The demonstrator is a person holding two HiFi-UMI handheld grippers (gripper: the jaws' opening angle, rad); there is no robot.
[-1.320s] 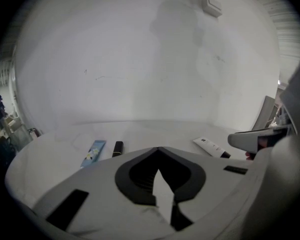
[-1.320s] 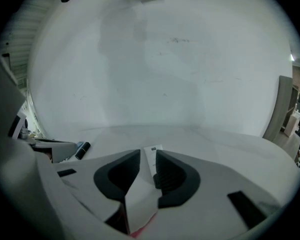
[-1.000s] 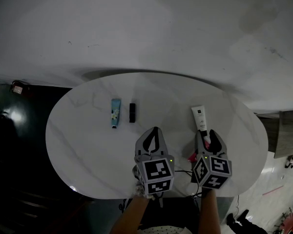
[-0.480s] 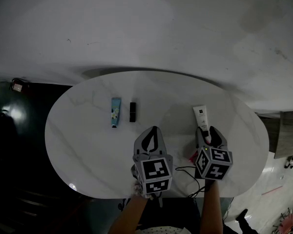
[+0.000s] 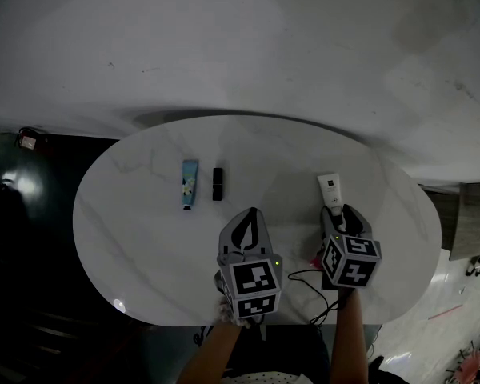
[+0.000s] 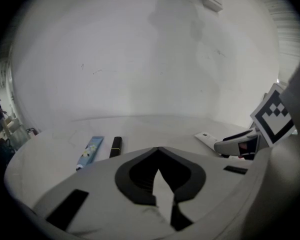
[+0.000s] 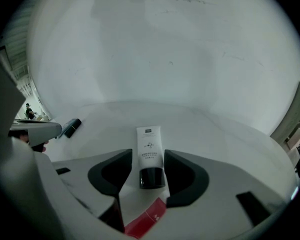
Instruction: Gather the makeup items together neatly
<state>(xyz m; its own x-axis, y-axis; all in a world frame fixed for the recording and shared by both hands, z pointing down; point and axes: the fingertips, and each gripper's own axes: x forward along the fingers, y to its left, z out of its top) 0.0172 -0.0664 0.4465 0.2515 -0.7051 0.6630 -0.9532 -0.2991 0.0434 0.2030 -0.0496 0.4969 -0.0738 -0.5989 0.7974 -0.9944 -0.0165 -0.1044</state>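
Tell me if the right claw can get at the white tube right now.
Probably yes. The right claw is open, its jaws on either side of the white tube at its black-capped end, and nothing lies in the way.

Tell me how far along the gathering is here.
Done: blue tube and black lipstick lie side by side on the table. In hand: the right hand-held gripper, jaws open, straddles the white tube, not yet gripping. Remaining: carry that tube over to the pair. The left hand-held gripper is shut and empty.
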